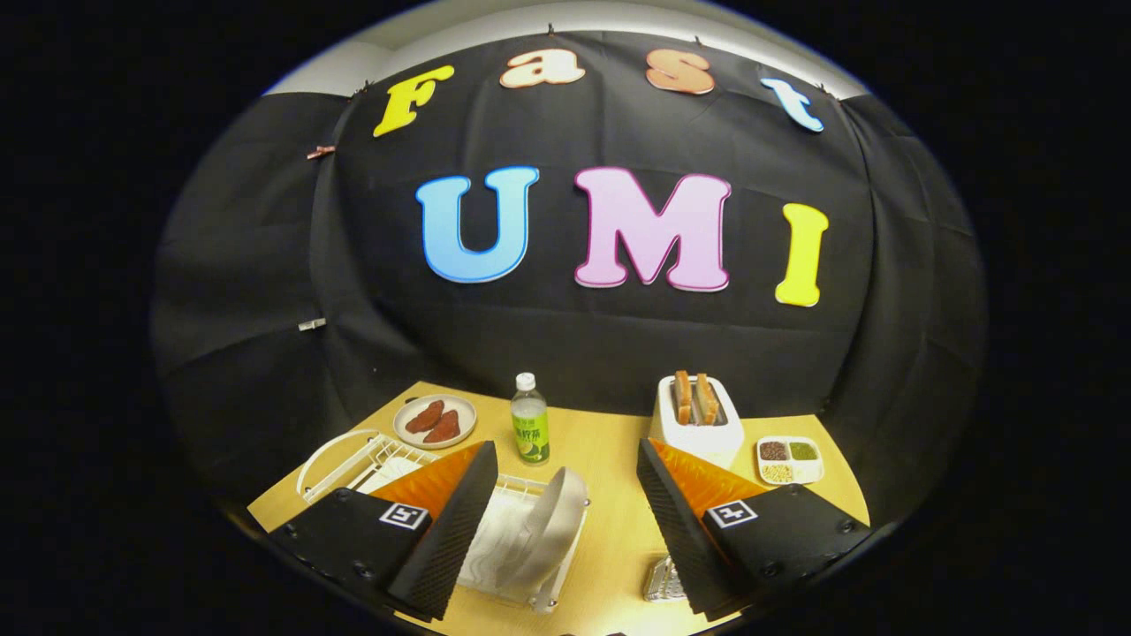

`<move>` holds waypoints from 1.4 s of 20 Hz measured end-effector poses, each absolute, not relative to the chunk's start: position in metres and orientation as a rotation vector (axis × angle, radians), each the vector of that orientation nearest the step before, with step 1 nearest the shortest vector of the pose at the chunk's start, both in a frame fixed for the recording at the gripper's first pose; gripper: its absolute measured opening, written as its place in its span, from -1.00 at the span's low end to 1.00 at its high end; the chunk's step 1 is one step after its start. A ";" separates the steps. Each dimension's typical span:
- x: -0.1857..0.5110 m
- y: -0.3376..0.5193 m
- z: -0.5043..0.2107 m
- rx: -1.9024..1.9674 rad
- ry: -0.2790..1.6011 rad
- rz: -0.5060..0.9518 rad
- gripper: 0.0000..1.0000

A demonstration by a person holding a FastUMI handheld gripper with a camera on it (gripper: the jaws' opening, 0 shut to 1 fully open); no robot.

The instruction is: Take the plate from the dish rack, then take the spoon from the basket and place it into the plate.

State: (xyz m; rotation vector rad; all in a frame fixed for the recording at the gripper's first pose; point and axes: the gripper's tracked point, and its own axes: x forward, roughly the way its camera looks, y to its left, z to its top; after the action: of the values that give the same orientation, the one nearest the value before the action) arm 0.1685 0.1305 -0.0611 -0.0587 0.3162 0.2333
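Gripper [565,530] spread wide, gripping nothing; ribbed black fingers [451,530] flank the white wire dish rack [521,539]. Pale round plate [552,521] stands upright in it between them. Woven metallic basket [664,581] beside right finger; spoon indiscernible.

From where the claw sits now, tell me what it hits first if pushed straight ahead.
The open claw points across bare table; the plate in the rack sits just inside its left finger. Straight on, likely the green bottle comes first, though depth is unclear.
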 end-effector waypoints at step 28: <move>0.179 0.122 -0.183 -0.045 0.880 -0.022 -0.39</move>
State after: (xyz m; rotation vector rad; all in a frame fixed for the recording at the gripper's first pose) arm 0.1788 0.1217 -0.1835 -0.0447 0.8799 -0.0222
